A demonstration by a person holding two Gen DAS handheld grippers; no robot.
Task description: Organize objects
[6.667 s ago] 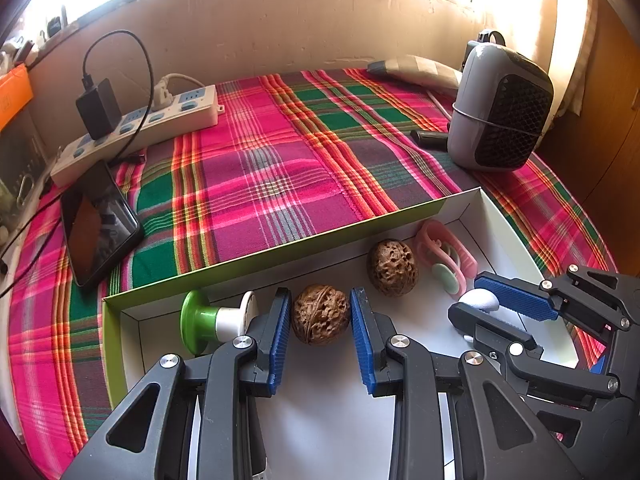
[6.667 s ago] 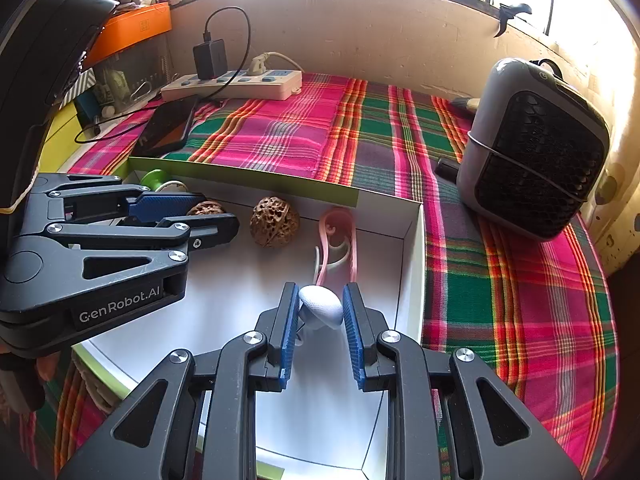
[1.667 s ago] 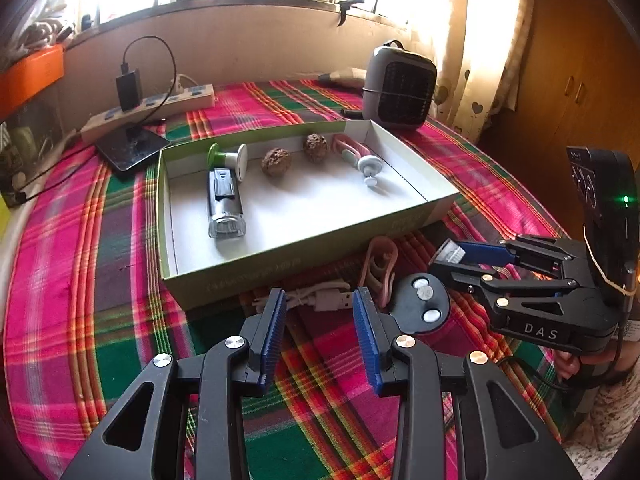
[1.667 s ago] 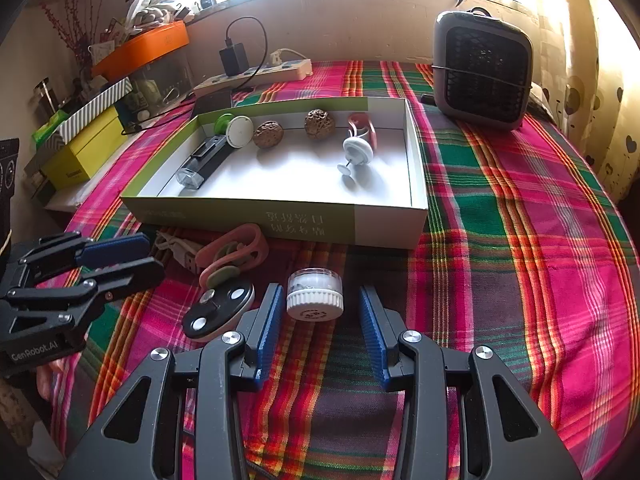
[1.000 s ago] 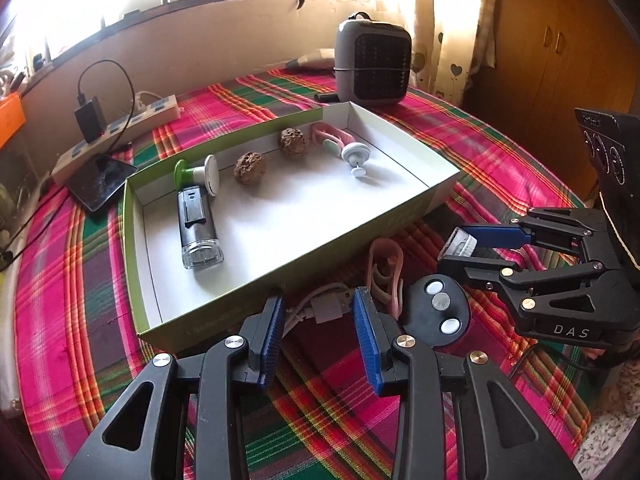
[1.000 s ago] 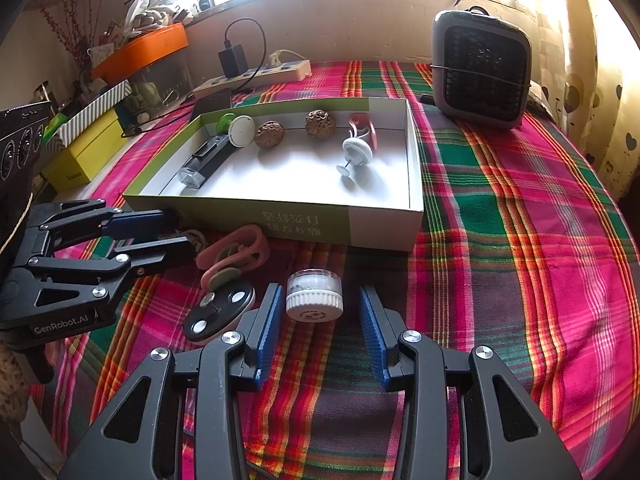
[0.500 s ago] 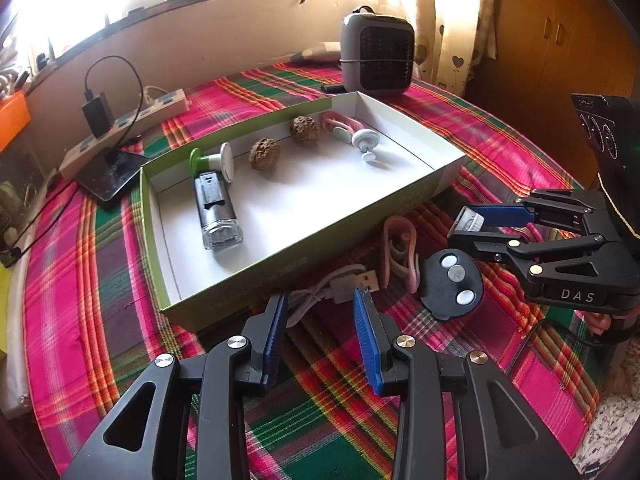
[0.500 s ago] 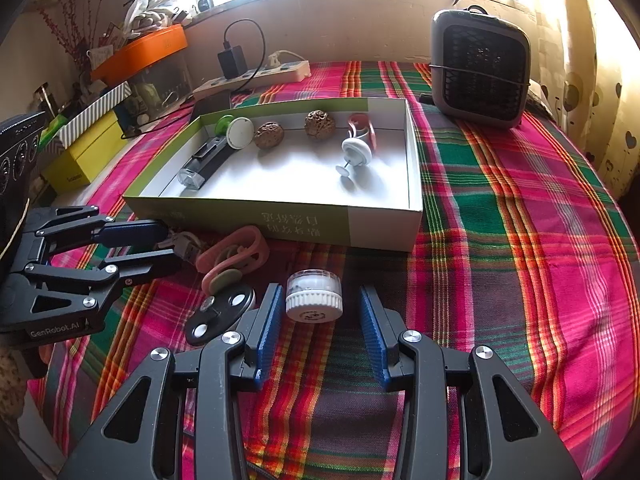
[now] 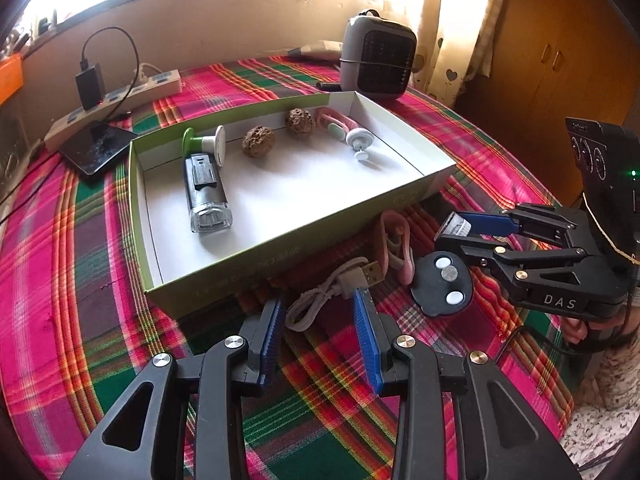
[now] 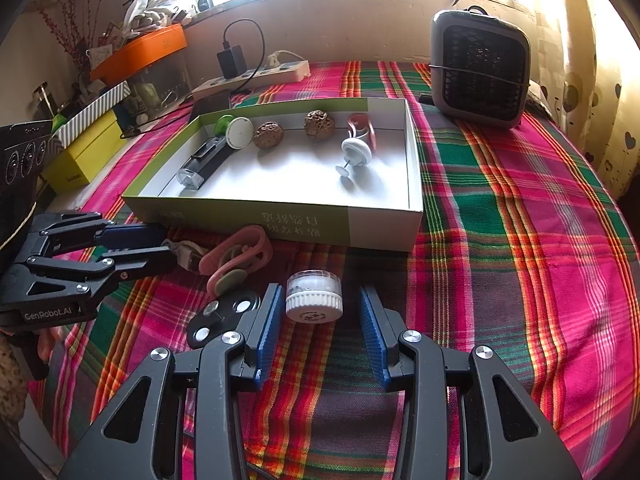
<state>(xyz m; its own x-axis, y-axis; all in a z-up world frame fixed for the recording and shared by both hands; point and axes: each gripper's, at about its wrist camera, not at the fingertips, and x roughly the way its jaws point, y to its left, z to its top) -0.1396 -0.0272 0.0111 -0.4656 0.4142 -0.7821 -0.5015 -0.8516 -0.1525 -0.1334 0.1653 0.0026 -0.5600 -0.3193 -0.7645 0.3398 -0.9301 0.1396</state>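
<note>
A green-and-white open box (image 9: 280, 236) (image 10: 380, 226) lies on the plaid cloth. It holds a black torch (image 9: 204, 188), a green spool (image 9: 200, 144), two walnuts (image 9: 258, 141), a pink clip and a white hook (image 10: 354, 152). In front of it lie a white USB cable (image 9: 332, 292), a pink clip (image 9: 394, 246), a black disc (image 9: 442, 282) and a small white-capped jar (image 10: 314, 296). My left gripper (image 9: 320, 320) (image 10: 166, 248) is open around the cable. My right gripper (image 10: 318, 316) (image 9: 460, 228) is open with the jar between its pads, with gaps on both sides.
A grey fan heater (image 10: 480, 68) stands behind the box at the right. A power strip (image 9: 116, 100) with a charger and a dark phone (image 9: 98, 152) lie at the back left. Yellow and orange boxes (image 10: 88, 152) sit off the table's left edge.
Seconds ago both grippers were inside the box at a walnut and the white hook; now both are in front of it. Over the last second the left gripper turned slightly at the cable; the right kept still.
</note>
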